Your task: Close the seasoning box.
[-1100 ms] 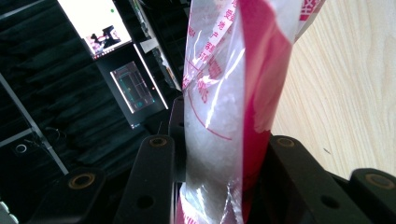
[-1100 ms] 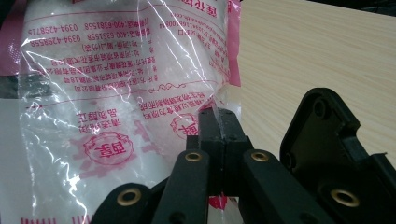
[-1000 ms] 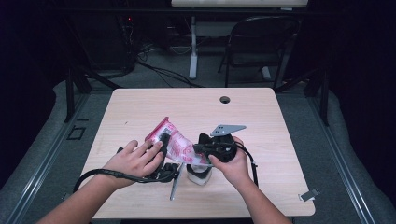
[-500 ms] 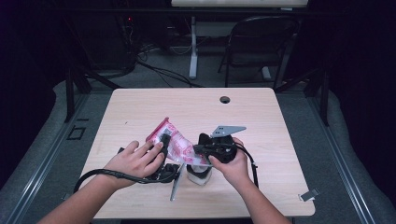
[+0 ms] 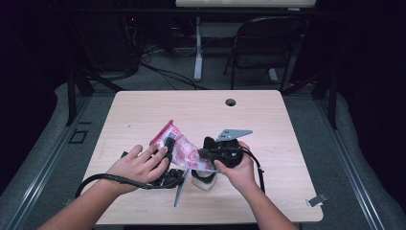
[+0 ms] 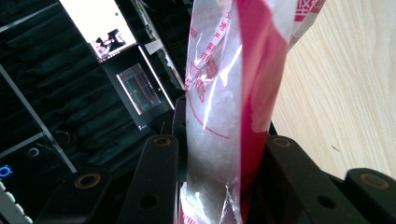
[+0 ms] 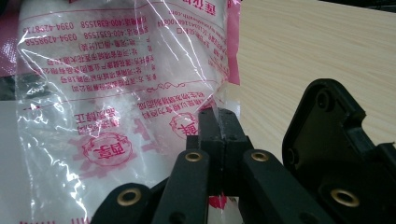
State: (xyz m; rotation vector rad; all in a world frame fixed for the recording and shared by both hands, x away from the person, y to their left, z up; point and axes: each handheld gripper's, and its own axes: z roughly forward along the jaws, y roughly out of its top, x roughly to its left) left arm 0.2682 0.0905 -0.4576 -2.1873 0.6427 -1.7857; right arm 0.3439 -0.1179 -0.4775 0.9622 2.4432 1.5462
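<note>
A clear plastic bag [image 5: 182, 146] with pink print and white filling is held up between both hands over the table's near half. My left gripper [image 5: 168, 145] is shut on its left part; in the left gripper view the two jaws press the bag [image 6: 224, 93] from both sides, gripper [image 6: 219, 144]. My right gripper [image 5: 205, 154] is shut on the bag's right edge. In the right gripper view its tips [image 7: 219, 119] pinch a thin corner of the film, and the printed bag [image 7: 116, 79] spreads to the left.
A small white container [image 5: 203, 179] stands on the wooden table [image 5: 268, 120] just below the bag, with a slim metal tool [image 5: 180, 190] lying beside it. A cable hole [image 5: 231, 102] is near the far edge. A chair [image 5: 268, 43] stands beyond the table.
</note>
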